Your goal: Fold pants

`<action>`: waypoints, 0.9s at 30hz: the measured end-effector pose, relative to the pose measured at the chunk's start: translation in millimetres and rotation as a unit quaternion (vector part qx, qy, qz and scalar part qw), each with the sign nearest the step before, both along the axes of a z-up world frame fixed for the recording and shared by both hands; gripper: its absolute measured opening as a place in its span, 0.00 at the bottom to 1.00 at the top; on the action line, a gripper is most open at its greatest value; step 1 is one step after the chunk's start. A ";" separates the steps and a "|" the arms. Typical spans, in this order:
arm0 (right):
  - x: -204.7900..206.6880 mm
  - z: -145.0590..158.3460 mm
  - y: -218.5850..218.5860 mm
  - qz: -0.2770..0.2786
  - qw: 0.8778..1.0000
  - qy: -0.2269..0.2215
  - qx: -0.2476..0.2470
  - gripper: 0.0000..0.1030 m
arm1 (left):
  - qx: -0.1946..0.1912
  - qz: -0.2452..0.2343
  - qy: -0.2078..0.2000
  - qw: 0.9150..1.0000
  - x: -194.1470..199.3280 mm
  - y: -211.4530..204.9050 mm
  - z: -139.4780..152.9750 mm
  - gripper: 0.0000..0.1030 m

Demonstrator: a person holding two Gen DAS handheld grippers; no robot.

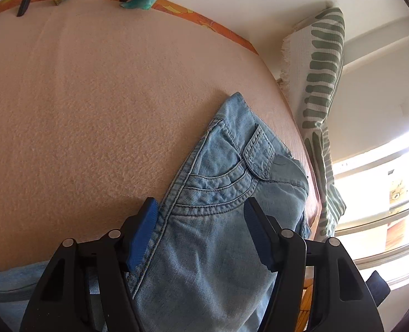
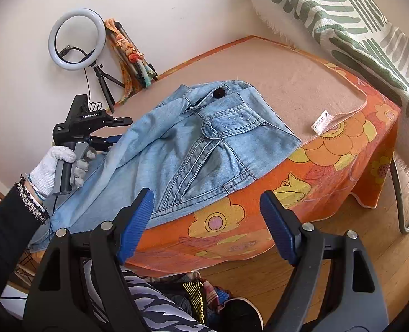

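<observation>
Left gripper point(image 1: 201, 204) fingers spread astride light-blue denim pants point(image 2: 187, 144), right gripper point(image 2: 207, 202) fingers spread, empty, apparently readying a fold.

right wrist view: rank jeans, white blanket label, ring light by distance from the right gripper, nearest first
From the right gripper:
1. jeans, hem edge beside its left finger, draped over the table's near edge.
2. white blanket label, up and right, at the blanket's corner.
3. ring light, far left against the wall.

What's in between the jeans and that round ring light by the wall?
Just bare peach blanket. In the right wrist view, nothing sits on it between the jeans and the ring light, which stands past the blanket's far edge.
</observation>
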State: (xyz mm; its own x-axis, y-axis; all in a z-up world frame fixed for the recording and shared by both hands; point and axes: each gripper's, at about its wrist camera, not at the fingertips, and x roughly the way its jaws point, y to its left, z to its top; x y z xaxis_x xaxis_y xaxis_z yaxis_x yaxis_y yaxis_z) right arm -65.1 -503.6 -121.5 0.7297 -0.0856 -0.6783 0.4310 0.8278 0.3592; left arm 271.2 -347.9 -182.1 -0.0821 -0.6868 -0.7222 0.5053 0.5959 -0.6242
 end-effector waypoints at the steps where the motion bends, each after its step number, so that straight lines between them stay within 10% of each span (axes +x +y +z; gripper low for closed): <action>1: -0.5 -0.5 -0.9 -0.001 1.000 0.000 0.000 0.79 | 0.003 0.001 -0.003 1.000 1.1 0.7 0.8 0.62; 18: 1.8 -5.6 -12.2 -0.009 1.000 0.002 0.010 0.79 | -0.051 -0.027 0.017 0.998 0.7 -17.1 -7.0 0.62; 21: 0.9 -4.6 -12.3 -0.014 1.000 0.002 0.009 0.79 | -0.051 -0.042 0.011 0.998 -5.9 -20.4 -8.1 0.27; 27: -5.2 2.6 -15.7 -0.026 1.000 -0.003 0.002 0.79 | -0.104 -0.065 -0.024 0.992 -32.4 -22.7 26.7 0.18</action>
